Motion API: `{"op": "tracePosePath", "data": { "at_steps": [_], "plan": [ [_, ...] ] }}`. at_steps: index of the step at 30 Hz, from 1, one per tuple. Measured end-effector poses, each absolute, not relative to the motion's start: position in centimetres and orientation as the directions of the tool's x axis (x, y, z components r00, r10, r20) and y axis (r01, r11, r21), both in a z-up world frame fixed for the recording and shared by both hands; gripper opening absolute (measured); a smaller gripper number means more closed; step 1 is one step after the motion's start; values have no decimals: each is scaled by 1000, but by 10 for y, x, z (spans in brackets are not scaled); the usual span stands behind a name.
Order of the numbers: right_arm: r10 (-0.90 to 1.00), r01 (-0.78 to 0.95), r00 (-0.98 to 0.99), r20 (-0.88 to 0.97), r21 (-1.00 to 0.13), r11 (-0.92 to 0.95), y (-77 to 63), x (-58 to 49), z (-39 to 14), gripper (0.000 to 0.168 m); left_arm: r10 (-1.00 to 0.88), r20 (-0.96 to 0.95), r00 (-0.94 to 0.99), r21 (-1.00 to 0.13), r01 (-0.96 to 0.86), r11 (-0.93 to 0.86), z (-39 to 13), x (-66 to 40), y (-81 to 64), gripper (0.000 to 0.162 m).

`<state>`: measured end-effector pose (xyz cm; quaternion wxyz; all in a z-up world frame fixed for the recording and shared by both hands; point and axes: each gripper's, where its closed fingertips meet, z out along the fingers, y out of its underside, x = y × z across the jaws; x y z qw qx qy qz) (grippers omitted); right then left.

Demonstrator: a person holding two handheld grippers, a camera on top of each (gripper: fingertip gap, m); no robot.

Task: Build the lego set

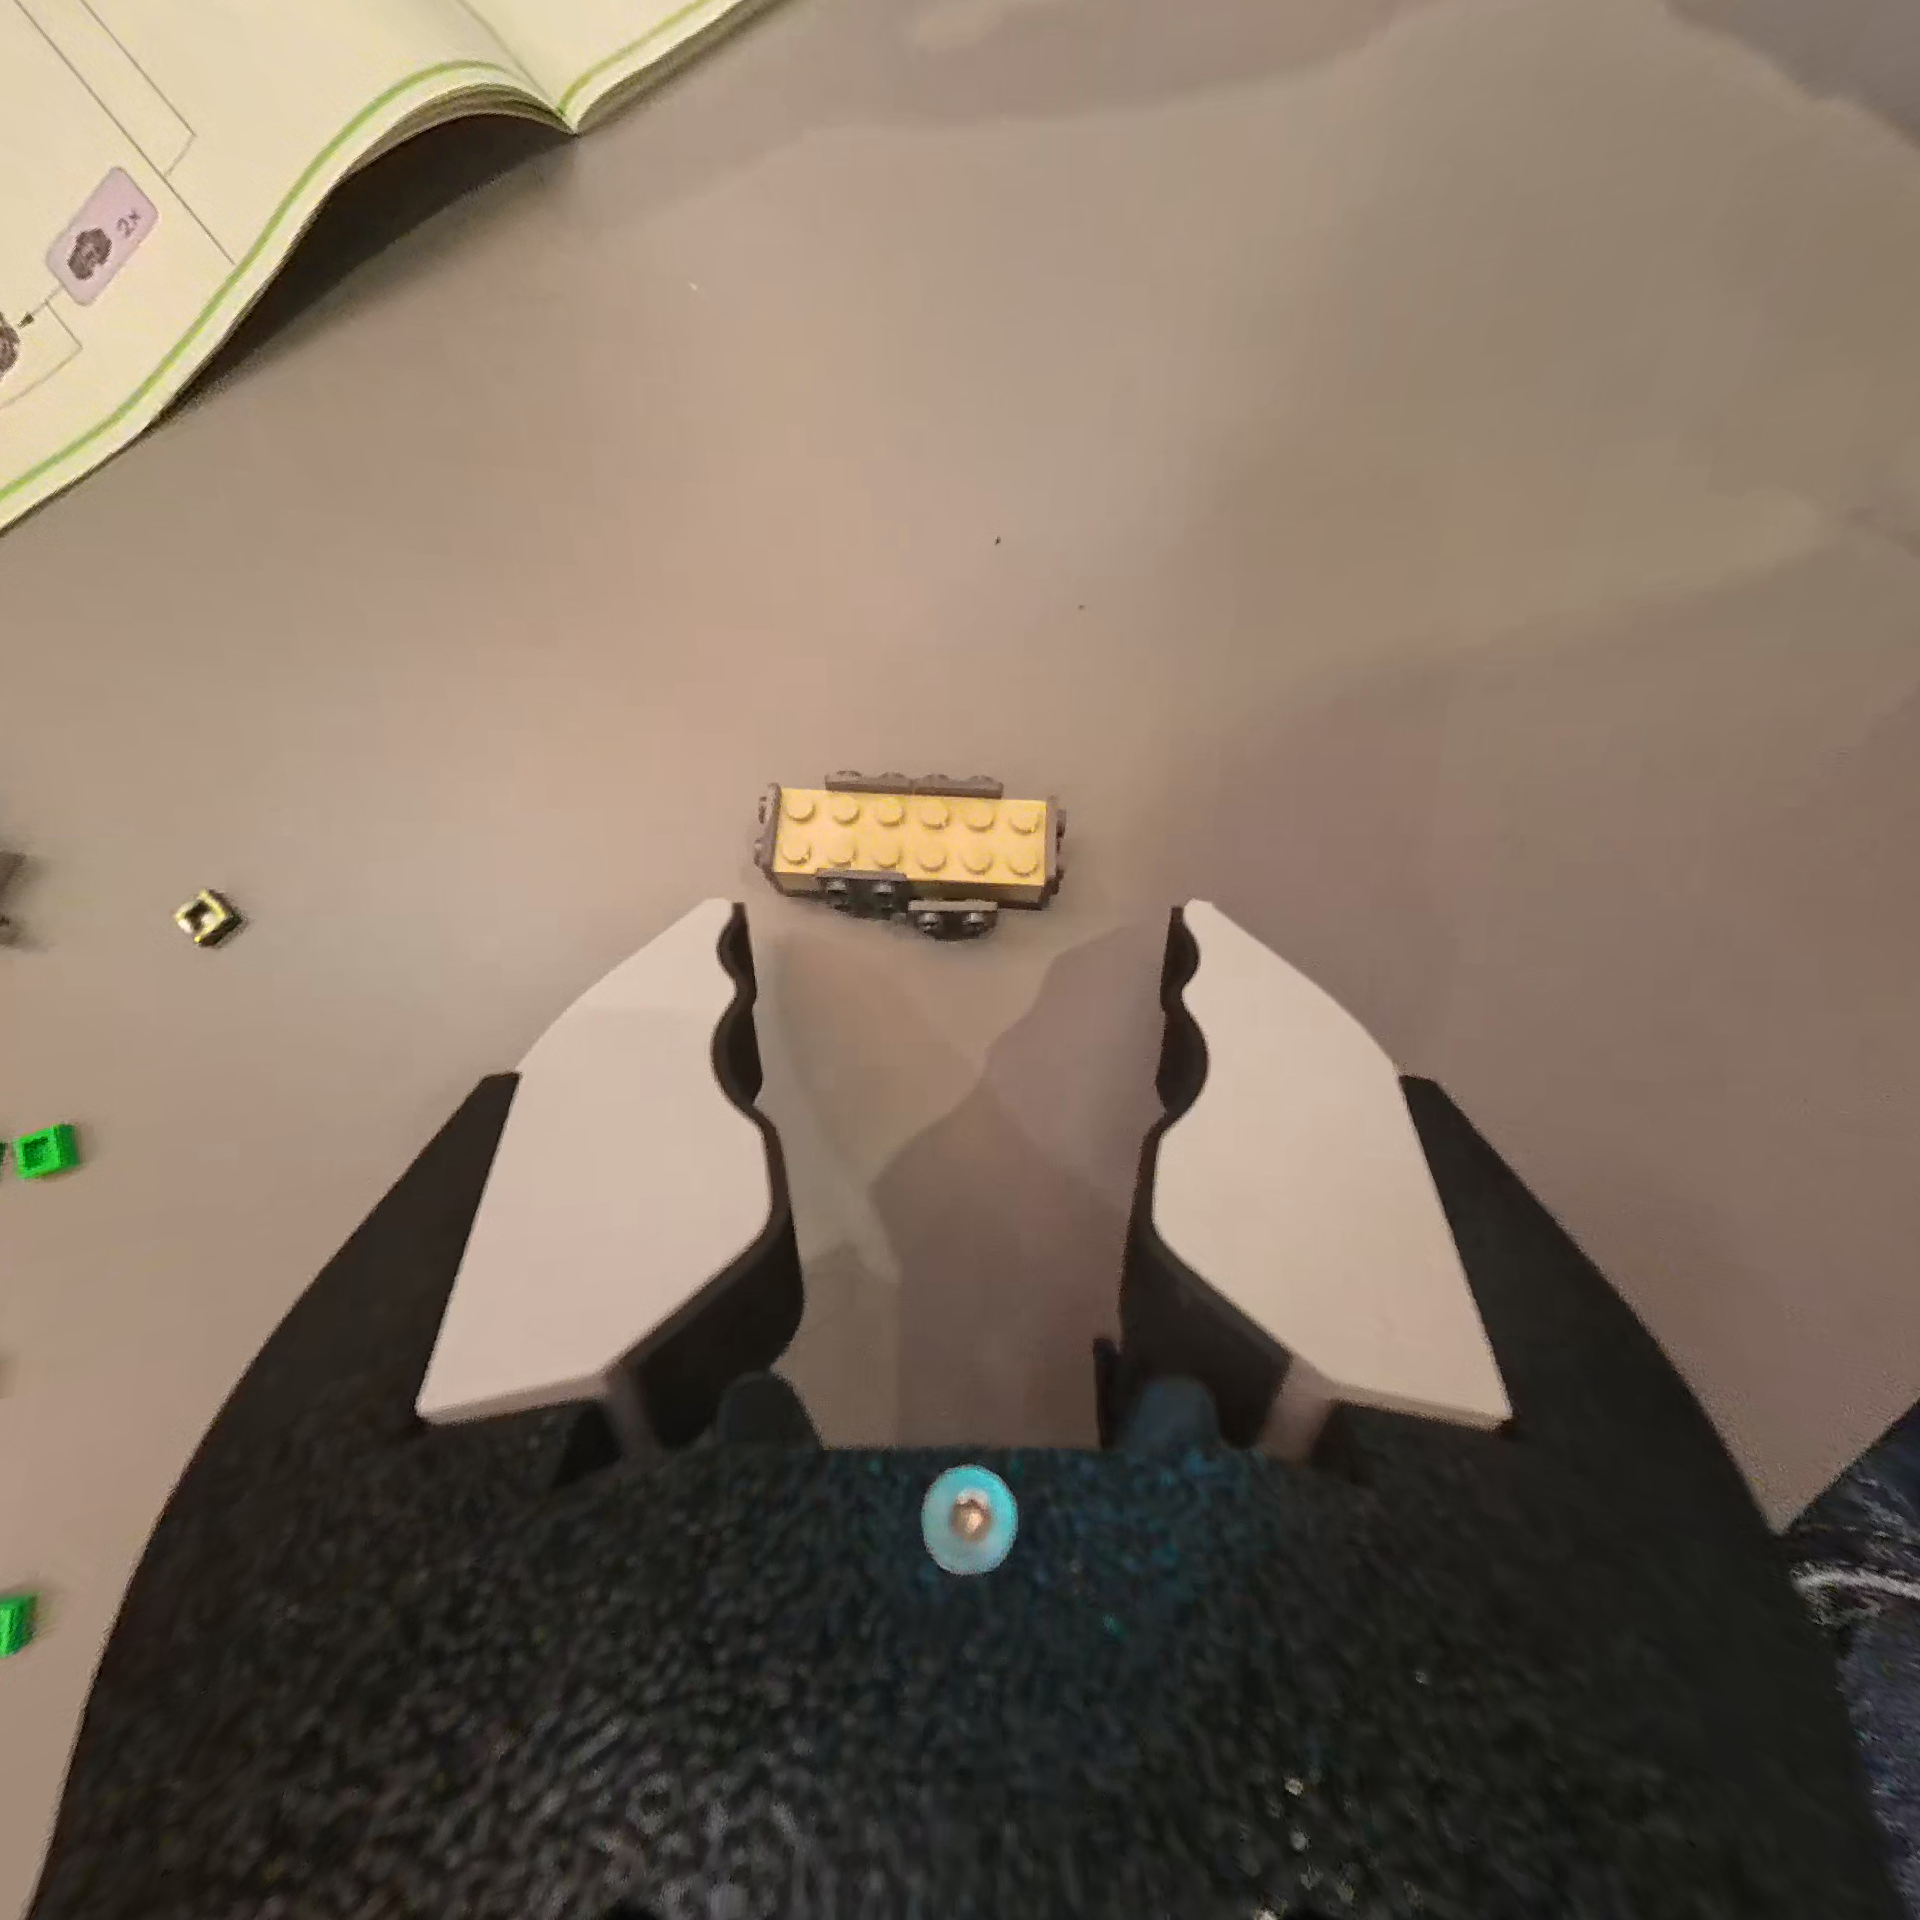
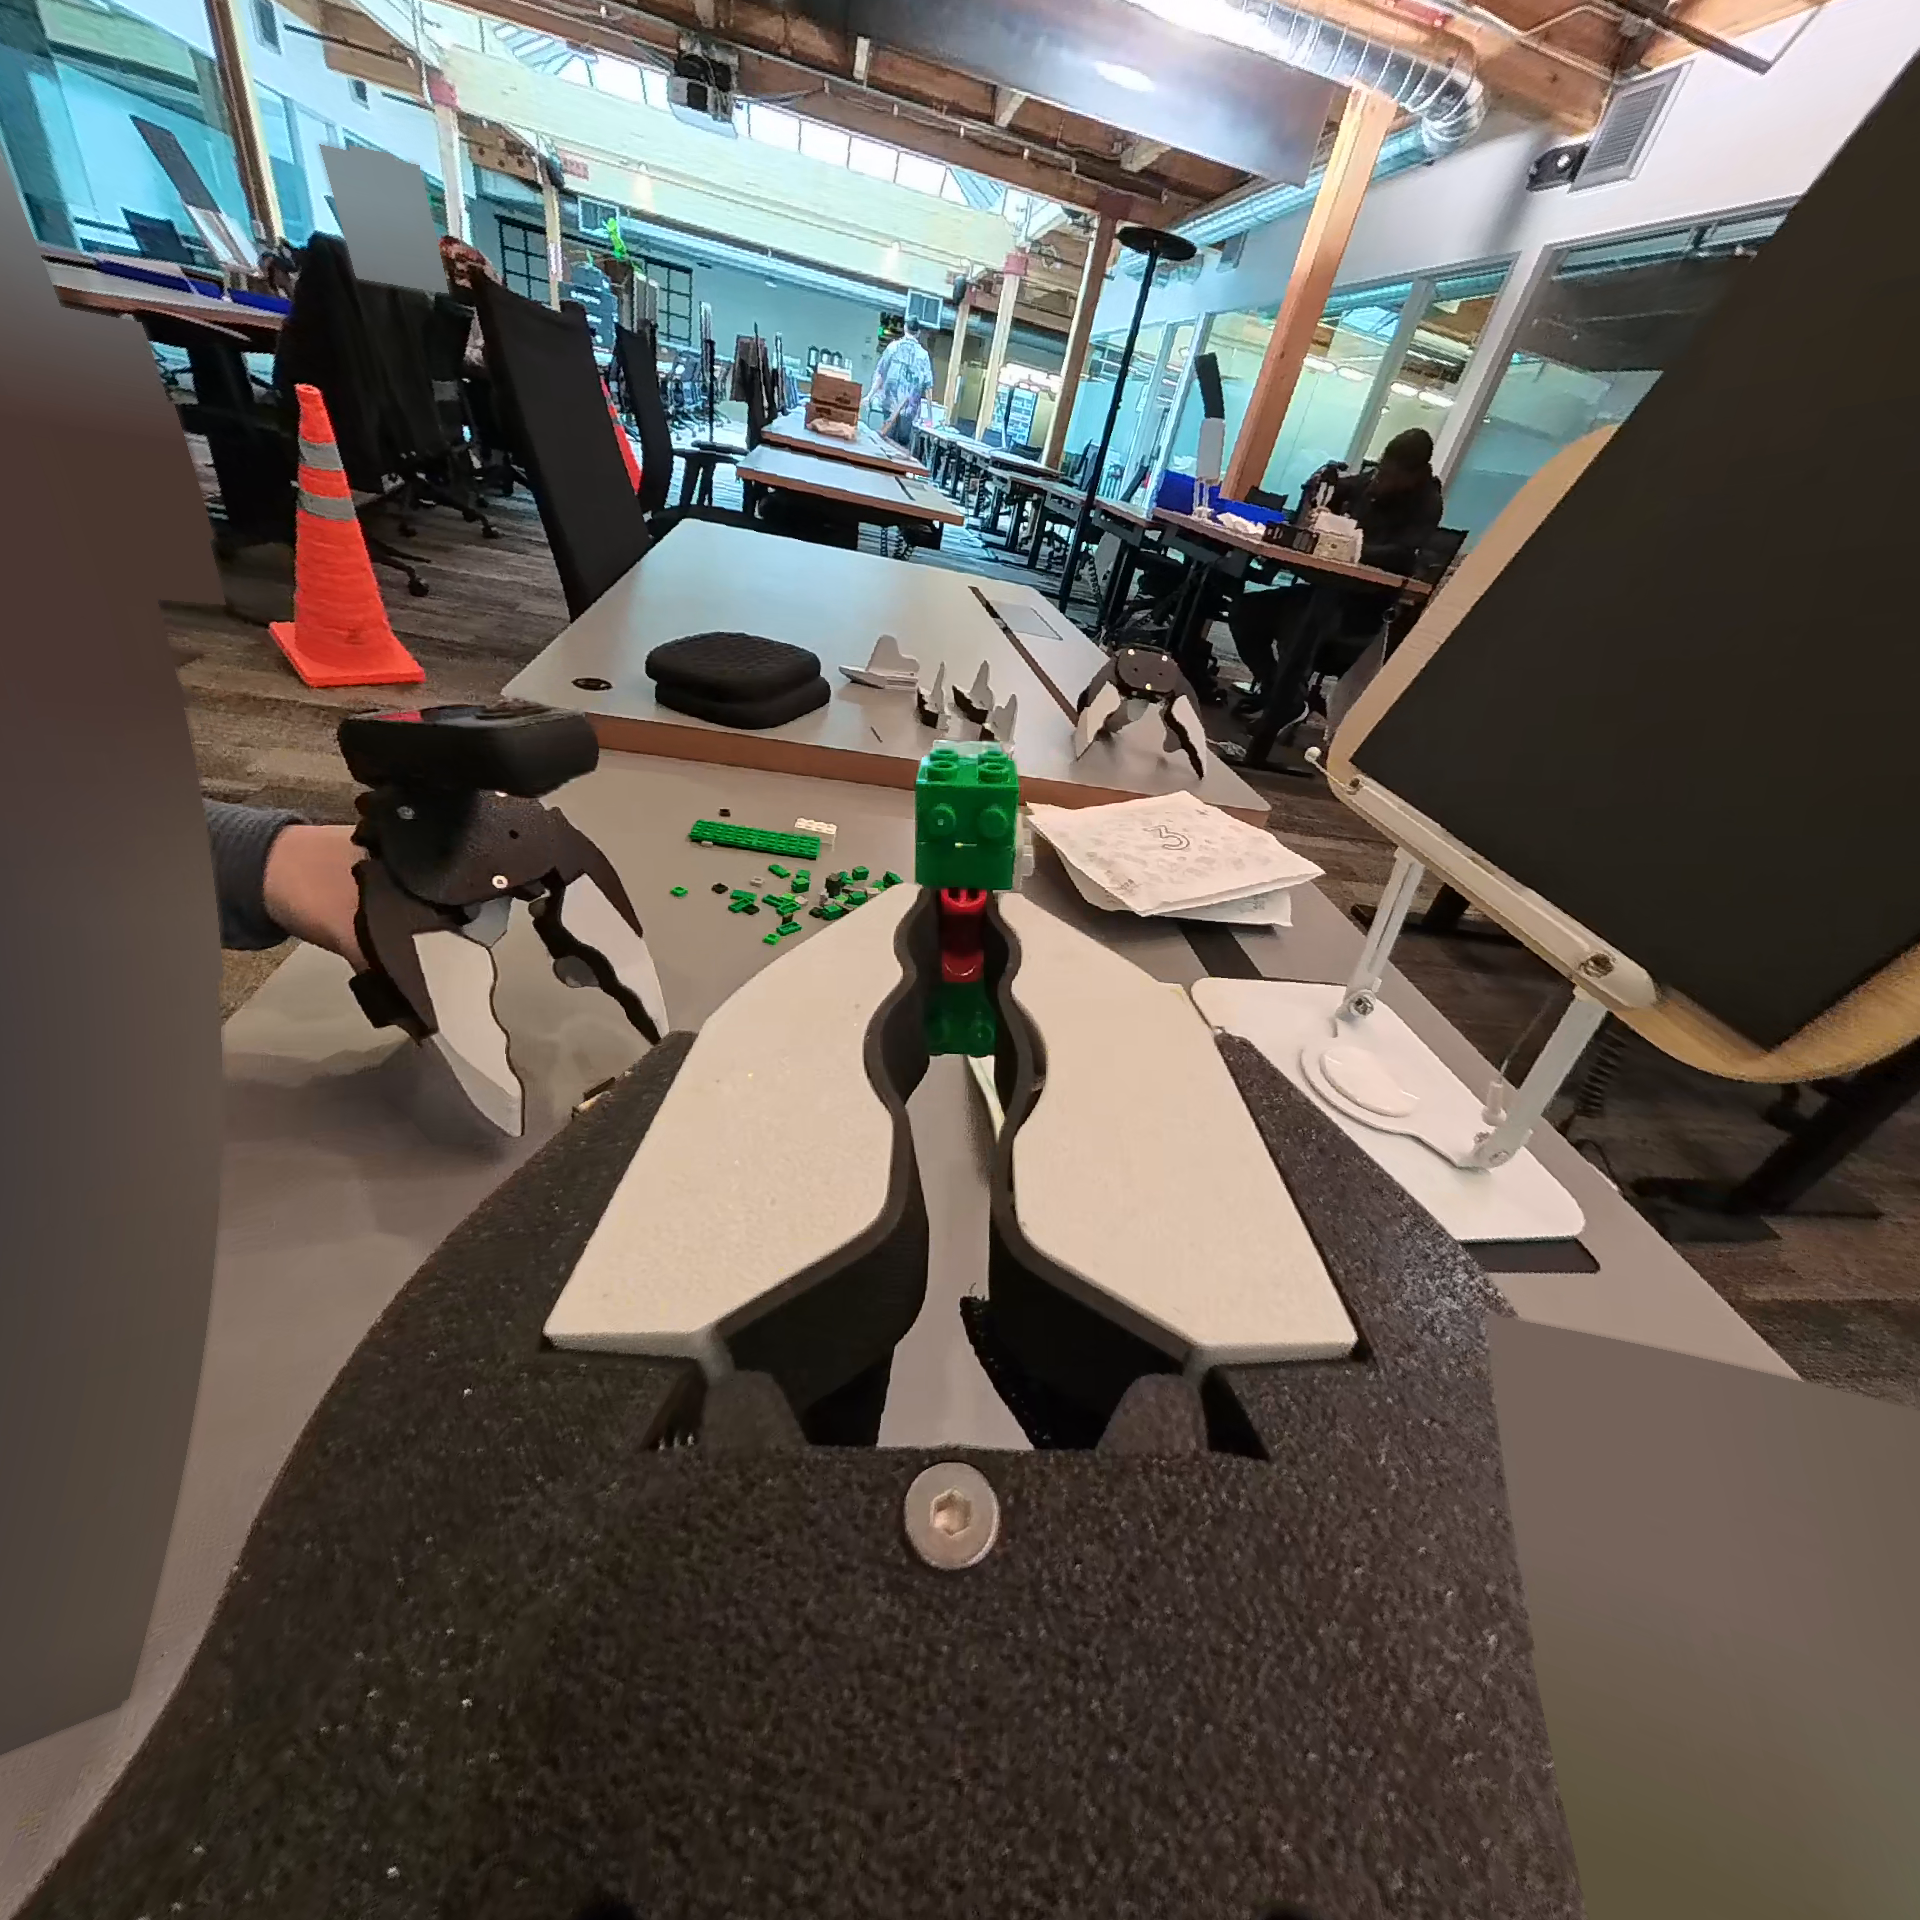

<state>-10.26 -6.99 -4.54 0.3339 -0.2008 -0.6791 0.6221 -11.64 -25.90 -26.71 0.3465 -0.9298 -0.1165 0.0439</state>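
A tan brick block with dark grey plates on its sides lies on the grey table just beyond my left gripper, which is open and empty and points down at it. My right gripper is shut on a green lego assembly with a red middle part and holds it upright above the table. The left gripper also shows in the right wrist view, held in a hand at the left.
An open instruction booklet lies at the far left. Small green pieces and a small tan piece sit at the left. A long green plate, loose green bits, paper bags and a white stand lie ahead. My hands' fingertips stand some 30 centimeters from each other.
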Motion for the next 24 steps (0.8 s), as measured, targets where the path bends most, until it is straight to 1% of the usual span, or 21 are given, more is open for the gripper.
{"op": "tracePosePath", "data": {
  "at_steps": [7, 10, 12, 15, 17, 21, 24],
  "plan": [
    [676, -91, -713, 185, -981, 173, -73, -109, -59, 7, 256, 24, 966, -688, 202, -697, -259, -115, -260, 76],
    [666, 5, -727, 165, -969, 246, -79, -124, -92, 7, 272, 23, 962, -722, 204, -662, -251, -117, -261, 76],
    [642, 111, -760, 102, -953, 283, -90, -133, -124, 7, 279, 44, 959, -746, 217, -630, -245, -117, -261, 76],
    [585, 249, -809, 52, -871, 423, -110, -127, -179, 7, 284, 61, 957, -771, 226, -595, -237, -118, -265, 76],
    [567, 350, -823, -20, -805, 479, -116, -120, -205, 7, 282, 85, 956, -784, 239, -573, -235, -118, -268, 76],
    [483, 553, -810, -332, -705, 444, -127, -106, -216, 7, 235, 135, 963, -812, 243, -530, -231, -113, -268, 75],
    [408, 665, -745, -527, -543, 513, -126, -97, -226, 7, 187, 126, 974, -820, 208, -533, -230, -110, -268, 74]
  ]
}}
